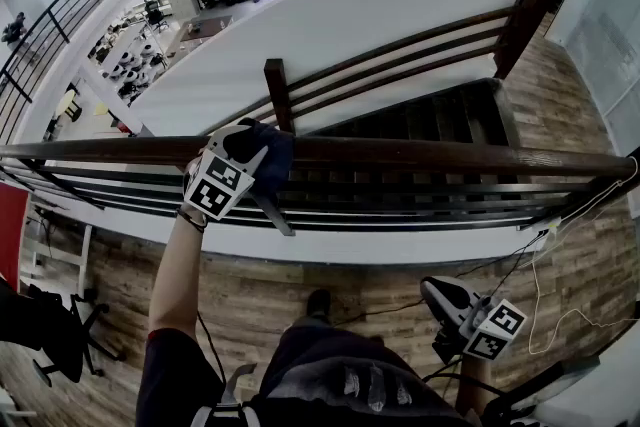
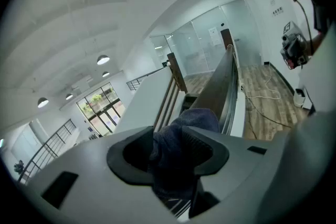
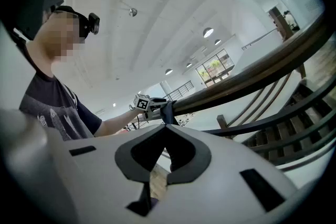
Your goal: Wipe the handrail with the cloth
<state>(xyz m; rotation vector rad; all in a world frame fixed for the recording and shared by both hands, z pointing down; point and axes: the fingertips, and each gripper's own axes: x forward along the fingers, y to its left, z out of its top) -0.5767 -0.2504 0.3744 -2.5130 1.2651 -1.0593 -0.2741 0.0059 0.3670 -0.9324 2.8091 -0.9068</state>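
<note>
I count one handrail [image 1: 430,156]: a dark brown wooden bar with a dull sheen, crossing the head view from 9 o'clock to 3 o'clock. Beneath it run several thinner dark rails [image 1: 420,203], too close together for me to count.

There is one cloth [image 1: 270,151], dark blue, soft and bunched into thick folds. It sits on top of the handrail at about 10 o'clock from the middle of the head view, wrapped partly over the bar's near side.

I have two tools in play. The left hand-held gripper [image 1: 258,139] is at the rail, its jaws set narrow and pinched on a fold of the cloth. In its own view the fabric fills the gap between the pads and bulges past the tips onto the wood. The right hand-held gripper [image 1: 442,293] hangs low at 5 o'clock, well apart from the rail above the wooden floor [image 1: 300,280]. Its jaws are closed tip to tip with nothing between them.
</note>
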